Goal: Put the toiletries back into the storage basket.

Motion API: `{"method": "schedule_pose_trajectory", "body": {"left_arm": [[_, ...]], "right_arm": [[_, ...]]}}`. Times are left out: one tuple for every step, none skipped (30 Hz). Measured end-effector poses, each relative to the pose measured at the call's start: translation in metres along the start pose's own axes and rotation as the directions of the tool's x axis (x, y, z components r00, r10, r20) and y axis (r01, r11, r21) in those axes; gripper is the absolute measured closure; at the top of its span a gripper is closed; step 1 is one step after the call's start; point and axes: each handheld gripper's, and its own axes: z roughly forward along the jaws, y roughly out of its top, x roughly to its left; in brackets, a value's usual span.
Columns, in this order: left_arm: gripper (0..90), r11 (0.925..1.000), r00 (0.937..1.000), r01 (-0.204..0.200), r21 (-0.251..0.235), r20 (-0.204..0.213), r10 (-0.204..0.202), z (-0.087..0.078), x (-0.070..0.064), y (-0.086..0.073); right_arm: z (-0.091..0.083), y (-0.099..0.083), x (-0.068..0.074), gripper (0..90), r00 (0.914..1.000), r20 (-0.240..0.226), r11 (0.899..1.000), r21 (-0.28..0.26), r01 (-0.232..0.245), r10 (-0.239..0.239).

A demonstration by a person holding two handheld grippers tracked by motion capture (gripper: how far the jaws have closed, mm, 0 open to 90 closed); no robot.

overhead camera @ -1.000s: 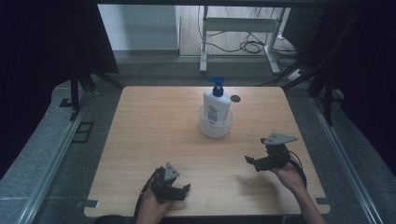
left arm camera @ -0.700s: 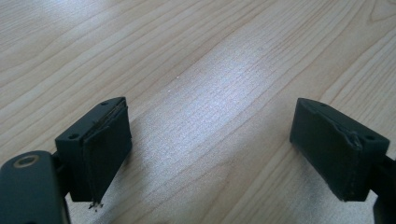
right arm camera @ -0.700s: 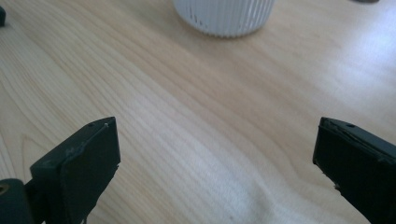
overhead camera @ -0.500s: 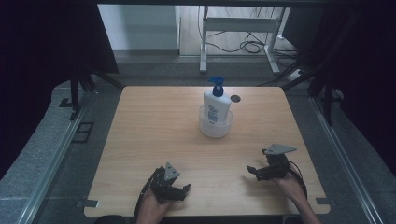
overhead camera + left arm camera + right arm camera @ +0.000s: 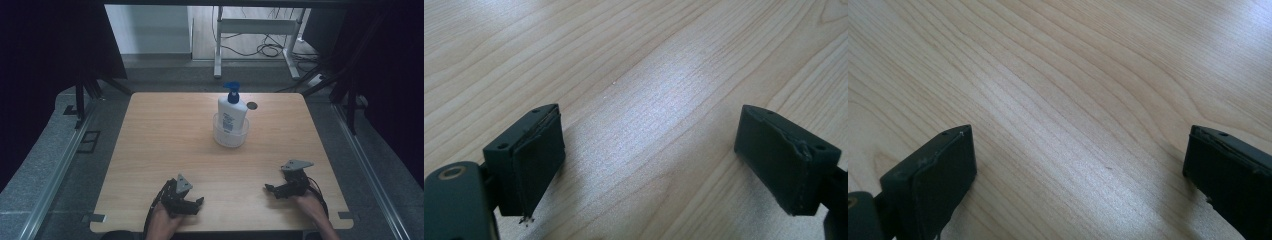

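Two grippers: both low at the near edge of the light wooden table [image 5: 170,145], each held in one of the person's hands.
Left gripper [image 5: 192,204]: black two-jaw tool with a grey three-cornered plate on top, at about 7 o'clock on the tabletop; jaws point toward 3 o'clock.
Left gripper, state: jaws spread wide with bare wood grain between them in the left gripper view [image 5: 649,165]; nothing held.
Right gripper [image 5: 272,190]: black two-jaw tool with a grey three-cornered plate, at about 5 o'clock on the tabletop; jaws point toward 9 o'clock, a dark cable trailing behind it over the hand.
Right gripper, state: jaws spread wide in the right gripper view [image 5: 1078,185], bare tabletop between them; nothing held.
Pump bottle [image 5: 232,111]: white plastic bottle with a blue pump head and a blue-printed label, upright, at about 1 o'clock from the table's centre.
Clear bowl [image 5: 230,138]: round, see-through plastic container; the pump bottle stands inside it.
Bottle to grippers: well apart from both; it lies toward 12 o'clock from the pair, roughly midway between them.
Small dark disc [image 5: 251,105]: flat round mark on the tabletop just beside the bottle, at its 2 o'clock, near the far edge.
Beyond the table: grey metal frame legs [image 5: 218,55] and loose black cables [image 5: 265,50] on the floor at 12 o'clock.
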Motion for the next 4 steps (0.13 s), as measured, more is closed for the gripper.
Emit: {"method": "schedule_pose_trajectory", "body": {"left_arm": [[12.2,1.0,1.0,0.0,0.0,0.0,0.0,0.0,0.0,0.0],[12.2,1.0,1.0,0.0,0.0,0.0,0.0,0.0002,-0.0002,0.0],[12.2,1.0,1.0,0.0,0.0,0.0,0.0,0.0003,-0.0004,0.0001],[12.2,1.0,1.0,0.001,0.0,0.0,-0.001,0.0005,-0.0004,0.0004]], "right_arm": [[-0.0001,-0.0002,0.0001,0.3,1.0,-0.001,1.0,0.001,0.001,-0.001],[-0.0002,-0.0003,0.0,0.2,1.0,-0.003,1.0,0.002,0.002,-0.002],[-0.0002,-0.0005,0.0002,0.1,1.0,-0.002,1.0,0.003,0.001,-0.001],[-0.0002,-0.0005,0.0001,0.1,1.0,-0.002,1.0,0.003,0.001,-0.001]]}}
